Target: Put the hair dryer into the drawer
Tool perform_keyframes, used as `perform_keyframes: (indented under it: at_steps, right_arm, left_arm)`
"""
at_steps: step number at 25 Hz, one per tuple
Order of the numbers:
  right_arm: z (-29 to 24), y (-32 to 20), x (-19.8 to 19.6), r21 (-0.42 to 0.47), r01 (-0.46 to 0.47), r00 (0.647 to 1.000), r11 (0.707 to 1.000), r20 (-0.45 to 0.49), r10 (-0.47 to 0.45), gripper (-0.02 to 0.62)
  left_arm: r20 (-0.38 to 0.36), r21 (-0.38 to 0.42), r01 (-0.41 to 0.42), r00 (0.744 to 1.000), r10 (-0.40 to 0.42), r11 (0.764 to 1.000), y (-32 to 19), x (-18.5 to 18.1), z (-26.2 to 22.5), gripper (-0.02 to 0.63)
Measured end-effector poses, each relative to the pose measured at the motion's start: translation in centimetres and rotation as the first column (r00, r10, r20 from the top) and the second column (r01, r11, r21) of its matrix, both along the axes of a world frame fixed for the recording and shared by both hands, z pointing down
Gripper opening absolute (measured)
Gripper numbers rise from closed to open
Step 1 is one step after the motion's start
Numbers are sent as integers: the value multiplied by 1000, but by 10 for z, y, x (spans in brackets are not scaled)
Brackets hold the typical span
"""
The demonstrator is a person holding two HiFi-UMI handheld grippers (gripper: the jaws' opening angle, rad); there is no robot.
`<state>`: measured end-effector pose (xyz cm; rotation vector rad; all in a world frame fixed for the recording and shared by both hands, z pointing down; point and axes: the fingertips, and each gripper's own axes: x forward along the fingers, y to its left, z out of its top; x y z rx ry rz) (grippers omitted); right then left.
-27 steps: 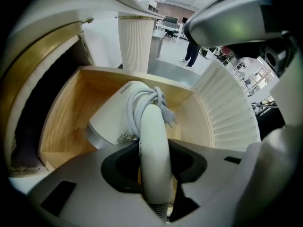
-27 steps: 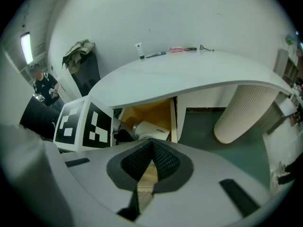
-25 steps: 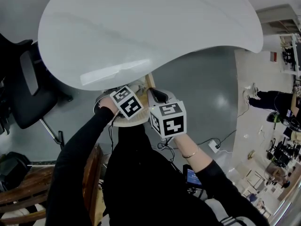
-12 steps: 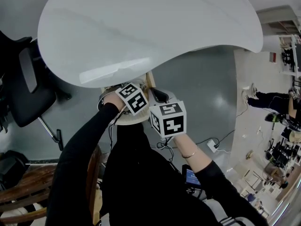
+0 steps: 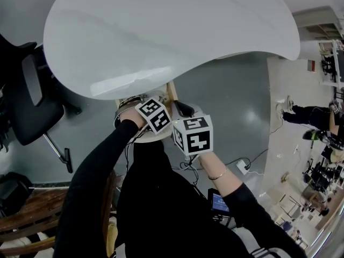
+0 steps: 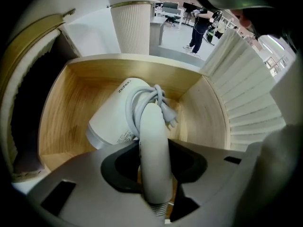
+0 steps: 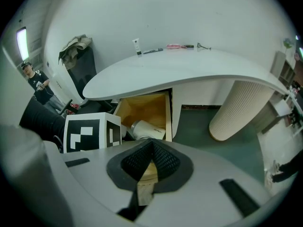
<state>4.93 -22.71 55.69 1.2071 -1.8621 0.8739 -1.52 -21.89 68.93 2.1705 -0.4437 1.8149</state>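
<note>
Left gripper (image 6: 152, 163): pointing down into the open wooden drawer (image 6: 94, 74), fingers (image 6: 118, 167) clamped on the handle (image 6: 154, 136) of the hair dryer (image 6: 118, 119). Nothing let go yet!

Hair dryer: its body is low inside the drawer, lying toward the left wall, with the handle poking up at the gripper. I can't swear it's resting on the bottom.

Drop risk: if the fingers open while it's short of the floor, it thumps down and rolls.

Handle risk: if it's let go upright, I reckon the handle flops. Should it prop against a wall, it could stand above the rim and foul the counter (image 5: 161, 31) when the drawer slides shut.

Cord (image 6: 150, 96): bundled round the handle, with the plug (image 6: 171, 119) hanging loose on the right. It could hook a finger on the way out and drag the dryer back up.

Right gripper (image 7: 150, 148): just beside the left one, fingers (image 7: 165, 162) pinched together on nothing.

Crowding risk: the two are so close that one nudge jolts the grip.
</note>
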Motion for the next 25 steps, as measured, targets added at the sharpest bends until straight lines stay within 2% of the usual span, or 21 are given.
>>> perform_keyframes:
  at_steps: [8,12,15,20,25]
  right_arm:
    - [3,2,7,-2,-7,1000,1000,-7,7,2]
    - [0,2,11,-3,-21,1000,1000,-4,21,2]
    - [-3,4,15,2,-29,1000,1000,-6,29,2]
    - [-9,10,18,14,-48,999,999,9,48,2]
    - [-21,17,17,34,-55,998,998,26,54,2]
  left_arm:
    - [8,-4,5,1000,-5,1000,1,1,3,178]
    - [-13,-28,49,999,-50,998,-1,2,0,202]
    - [-40,1,91,995,-90,996,-7,3,-8,204]
    - [-79,64,101,992,-95,993,-15,8,-27,204]
    - [-135,87,119,985,-107,989,-14,8,-58,202]
